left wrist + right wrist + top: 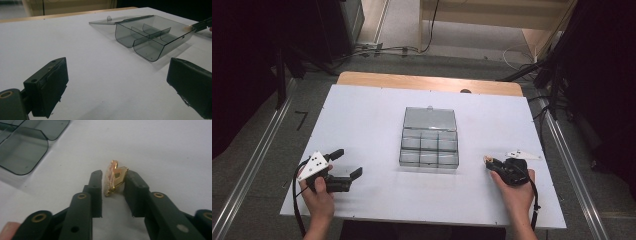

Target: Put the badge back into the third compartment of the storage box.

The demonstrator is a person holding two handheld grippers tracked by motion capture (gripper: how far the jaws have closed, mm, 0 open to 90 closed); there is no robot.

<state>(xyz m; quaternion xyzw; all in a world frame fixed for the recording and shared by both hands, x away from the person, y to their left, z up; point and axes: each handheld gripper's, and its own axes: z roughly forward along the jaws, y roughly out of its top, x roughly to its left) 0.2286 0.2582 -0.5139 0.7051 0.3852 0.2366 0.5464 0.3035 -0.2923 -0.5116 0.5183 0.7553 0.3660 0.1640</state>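
1. The right gripper (113, 183) has its jaws nearly closed, pinching a small gold and pink brooch (113, 177) between them, just above the white table (362, 115).
2. Ahead and to its left lies the smoky clear compartment box (430, 143), lid flung open.
3. The left gripper (347, 162) rests low with jaws spread wide, holding nothing; the box is ahead on its right.

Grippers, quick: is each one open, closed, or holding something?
Left gripper: open, holding nothing.
Right gripper: closed on a small gold clip.
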